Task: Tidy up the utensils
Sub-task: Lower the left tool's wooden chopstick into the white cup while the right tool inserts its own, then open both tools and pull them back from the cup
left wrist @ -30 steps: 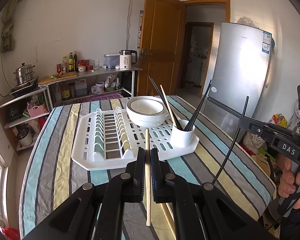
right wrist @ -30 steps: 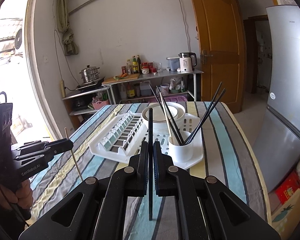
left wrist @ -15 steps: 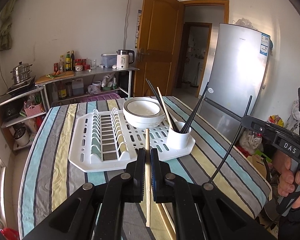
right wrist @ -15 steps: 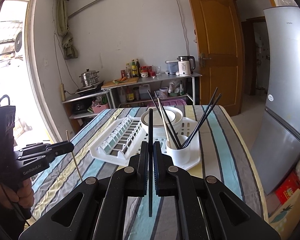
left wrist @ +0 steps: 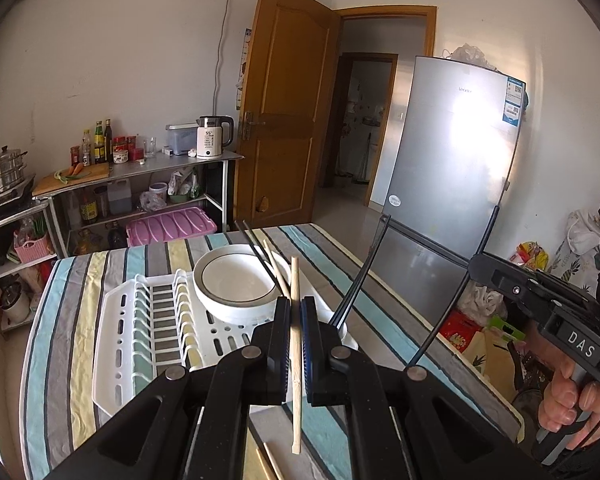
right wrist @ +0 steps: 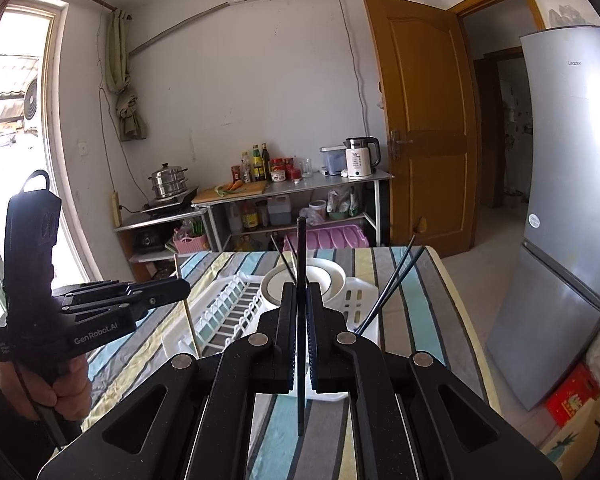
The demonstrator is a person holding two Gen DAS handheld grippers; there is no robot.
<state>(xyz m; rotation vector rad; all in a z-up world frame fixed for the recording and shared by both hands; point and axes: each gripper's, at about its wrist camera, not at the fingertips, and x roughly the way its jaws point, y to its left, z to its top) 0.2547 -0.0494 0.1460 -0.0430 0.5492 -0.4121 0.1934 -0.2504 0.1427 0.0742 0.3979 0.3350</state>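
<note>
While a wooden chopstick is clamped upright in the narrow jaws of the left gripper at the lower centre, a black chopstick is pinched likewise by the right gripper. Behind both, the white rack with a bowl is seen at mid-frame.

Ahead of the left gripper, at 12 o'clock, the white bowl and the chopsticks leaning in the cup block a straight path over the drying rack. The slotted rack section at 10 o'clock stands unfilled, and bare striped desk lies at 9 o'clock. At 3 o'clock the right gripper and its black chopstick hang near the desk's edge. Two loose chopsticks lie on the desk at 6 o'clock.
</note>
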